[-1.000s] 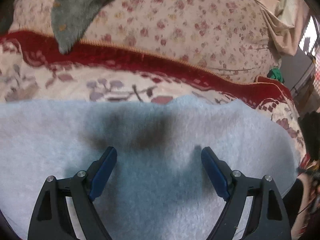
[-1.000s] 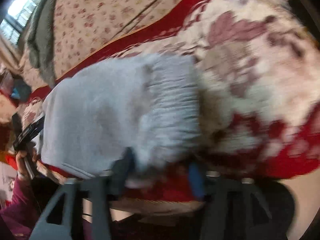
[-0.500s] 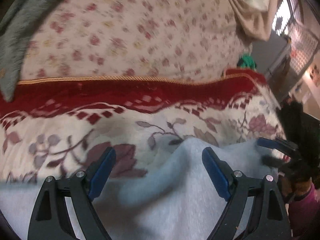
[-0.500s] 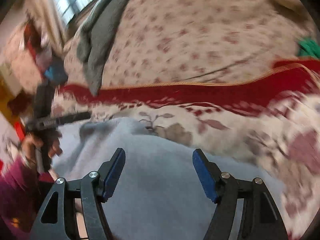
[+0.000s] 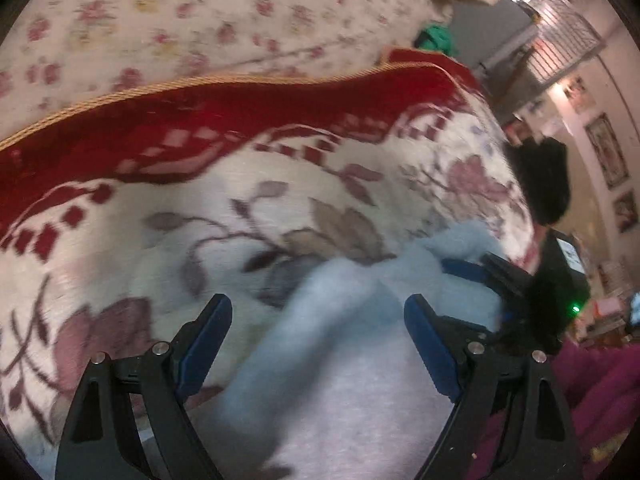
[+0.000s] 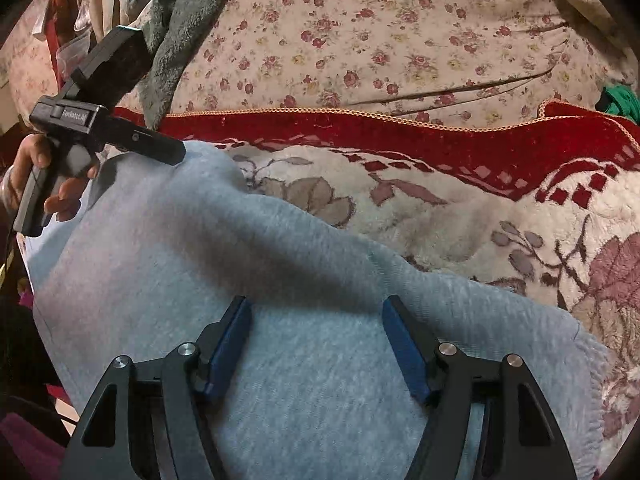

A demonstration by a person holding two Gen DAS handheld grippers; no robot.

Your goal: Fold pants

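The light grey-blue fleece pants (image 6: 248,280) lie folded on a red and cream floral blanket (image 6: 460,208). In the right wrist view my right gripper (image 6: 316,344) is open and empty, just above the pants. My left gripper's body (image 6: 108,132) shows at the far left edge of the pants, held in a hand. In the left wrist view my left gripper (image 5: 318,344) is open and empty over the near edge of the pants (image 5: 340,380). My right gripper's blue fingers (image 5: 464,270) show at the right, by the pants.
A floral-print sheet (image 6: 380,32) covers the bed behind the blanket. A grey-green towel (image 6: 180,20) hangs at the back left. A green item (image 6: 620,100) lies at the back right. A dark object (image 5: 544,184) and room clutter stand past the bed's right edge.
Both grippers have let go and pulled back from the pants. The left wrist view swung right, off the pants. The right wrist view swung from the waistband to the pants' middle.
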